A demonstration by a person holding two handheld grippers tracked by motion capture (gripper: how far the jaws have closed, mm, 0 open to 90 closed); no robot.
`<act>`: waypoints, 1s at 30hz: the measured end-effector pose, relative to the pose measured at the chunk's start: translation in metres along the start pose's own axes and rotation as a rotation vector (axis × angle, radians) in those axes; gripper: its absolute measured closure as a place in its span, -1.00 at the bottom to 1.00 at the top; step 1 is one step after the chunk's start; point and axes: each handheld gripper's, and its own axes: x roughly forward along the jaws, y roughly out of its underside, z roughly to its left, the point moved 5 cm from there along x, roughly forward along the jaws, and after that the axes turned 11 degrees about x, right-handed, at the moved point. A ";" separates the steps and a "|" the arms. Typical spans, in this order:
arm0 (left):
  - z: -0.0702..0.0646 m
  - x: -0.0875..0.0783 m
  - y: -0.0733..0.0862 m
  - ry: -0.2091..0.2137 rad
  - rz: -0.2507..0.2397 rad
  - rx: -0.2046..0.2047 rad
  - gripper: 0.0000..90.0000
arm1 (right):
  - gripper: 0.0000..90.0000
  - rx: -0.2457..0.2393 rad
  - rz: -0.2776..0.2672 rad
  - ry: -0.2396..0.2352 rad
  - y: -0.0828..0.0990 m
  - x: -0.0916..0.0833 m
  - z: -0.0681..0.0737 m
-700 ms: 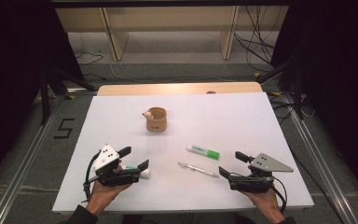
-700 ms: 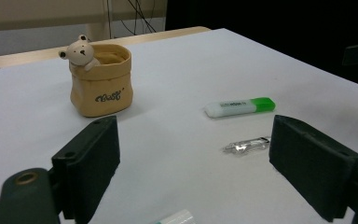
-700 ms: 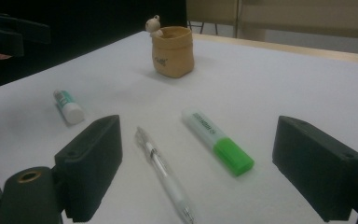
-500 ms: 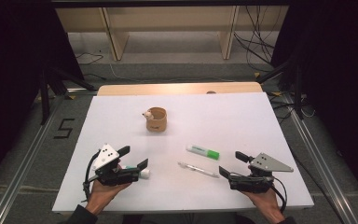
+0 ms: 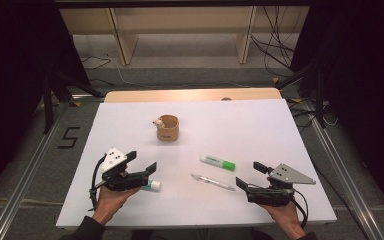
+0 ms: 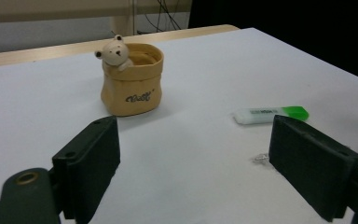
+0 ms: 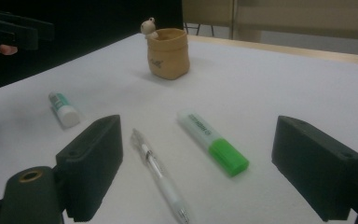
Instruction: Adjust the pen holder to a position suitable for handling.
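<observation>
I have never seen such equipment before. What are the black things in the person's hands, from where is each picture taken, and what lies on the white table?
A person sits at a white table and holds a hand tool in each hand. Each tool is a gripper with two black jaws that can pinch things.

The high view looks down from above the person. The left gripper is at the left, the right gripper at the right. The other two pictures come from small cameras mounted on the grippers, looking forward between their own jaws.

On the table stand a tan cup with a small bear figure, and lie a green-capped highlighter, a clear pen and a small white tube beside the left gripper.

Both grippers are open, with nothing between the jaws. Nothing is held.
</observation>
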 end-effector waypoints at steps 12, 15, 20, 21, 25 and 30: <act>0.028 0.021 -0.002 -0.077 0.068 -0.034 -0.45 | -0.61 0.008 -0.004 0.003 0.000 0.000 -0.001; 0.038 0.030 -0.001 -0.096 0.081 -0.049 -0.33 | -0.61 0.013 -0.003 0.000 0.000 0.000 -0.001; 0.053 0.046 -0.001 -0.134 0.104 -0.075 0.05 | -0.60 0.015 -0.004 0.002 0.000 0.000 -0.002; 0.055 0.048 -0.001 -0.139 0.113 -0.073 0.20 | -0.60 0.015 -0.004 0.001 0.000 0.001 -0.003; 0.060 0.061 0.002 -0.158 0.153 -0.072 0.41 | -0.60 0.029 -0.005 -0.008 0.000 0.001 -0.003; 0.070 0.074 0.004 -0.183 0.176 -0.069 0.79 | -0.60 0.026 -0.007 -0.006 0.000 0.001 -0.003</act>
